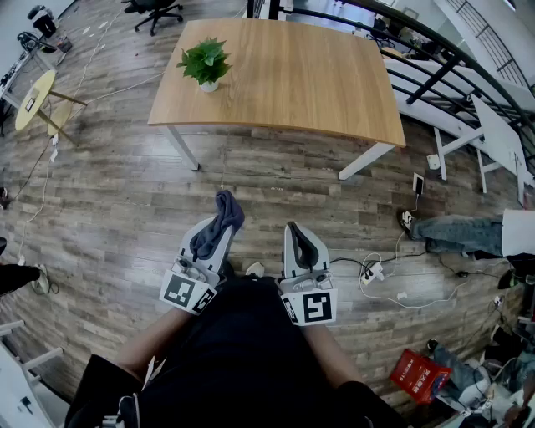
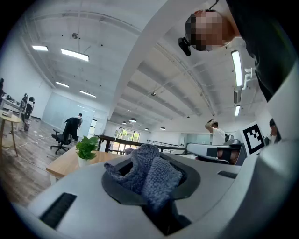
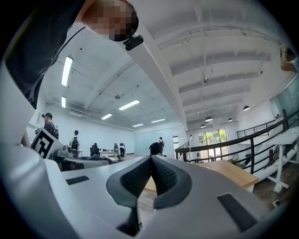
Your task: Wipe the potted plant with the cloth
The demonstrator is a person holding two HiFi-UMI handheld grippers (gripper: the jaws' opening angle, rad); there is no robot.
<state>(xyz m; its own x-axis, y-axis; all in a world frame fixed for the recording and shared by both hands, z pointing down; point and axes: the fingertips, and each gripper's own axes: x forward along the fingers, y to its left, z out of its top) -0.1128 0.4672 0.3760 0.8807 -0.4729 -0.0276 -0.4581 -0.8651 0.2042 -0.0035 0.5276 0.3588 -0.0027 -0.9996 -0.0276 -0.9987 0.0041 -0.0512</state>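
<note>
A small green potted plant (image 1: 205,64) in a white pot stands near the left corner of a wooden table (image 1: 301,75), well ahead of me. The same potted plant (image 2: 87,150) shows far off in the left gripper view. My left gripper (image 1: 222,219) is shut on a blue-grey cloth (image 1: 217,226), which bunches up out of its jaws; the cloth (image 2: 148,175) fills the jaw gap. My right gripper (image 1: 294,231) is shut with nothing between its fingertips (image 3: 150,161). Both grippers are held level close to my body, over the floor.
Wood-plank floor lies between me and the table. A round yellow side table (image 1: 38,96) is at far left, an office chair (image 1: 155,10) behind the table, cables and a power strip (image 1: 372,272) on the floor at right, a seated person's legs (image 1: 456,234) at right.
</note>
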